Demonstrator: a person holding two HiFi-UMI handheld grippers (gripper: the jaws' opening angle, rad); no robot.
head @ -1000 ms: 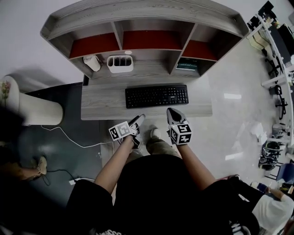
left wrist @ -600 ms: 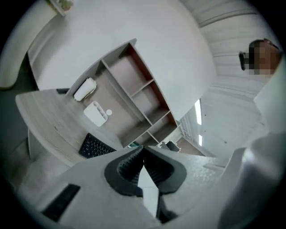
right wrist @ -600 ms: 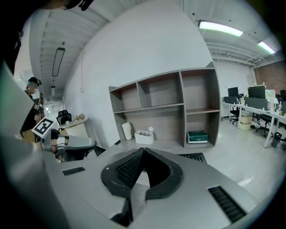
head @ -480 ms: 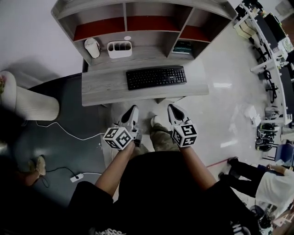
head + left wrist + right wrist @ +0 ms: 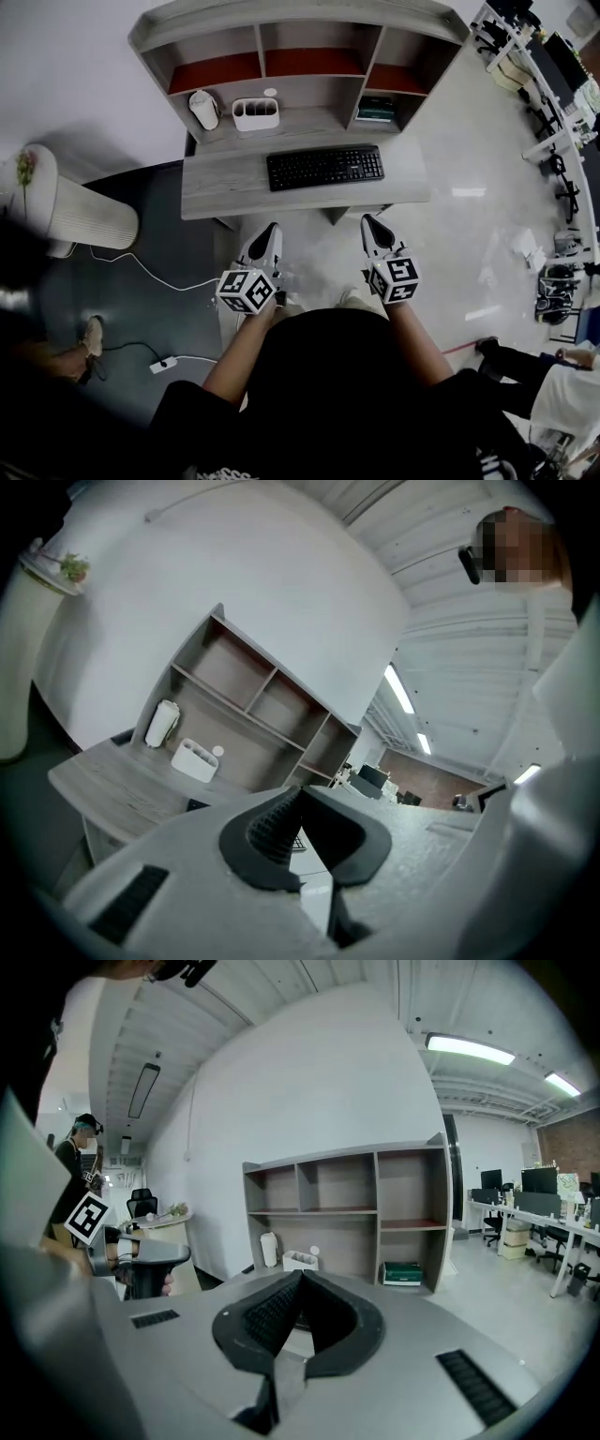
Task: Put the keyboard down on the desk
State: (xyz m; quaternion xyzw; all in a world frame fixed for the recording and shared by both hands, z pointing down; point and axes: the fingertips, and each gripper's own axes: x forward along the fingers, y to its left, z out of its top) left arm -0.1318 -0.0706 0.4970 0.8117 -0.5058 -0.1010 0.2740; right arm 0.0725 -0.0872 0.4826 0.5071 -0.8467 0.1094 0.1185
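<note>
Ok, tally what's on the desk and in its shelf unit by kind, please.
black keyboard: 1
white compartment organiser: 1
white container: 1
small white round object: 1
green box: 1
Total: 5

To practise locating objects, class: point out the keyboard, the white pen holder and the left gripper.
keyboard point(image 5: 325, 168), head view, middle of its keys.
white pen holder point(image 5: 256, 123), head view, its front wall.
left gripper point(image 5: 272, 231), head view, tips of its shut jaws.
</note>
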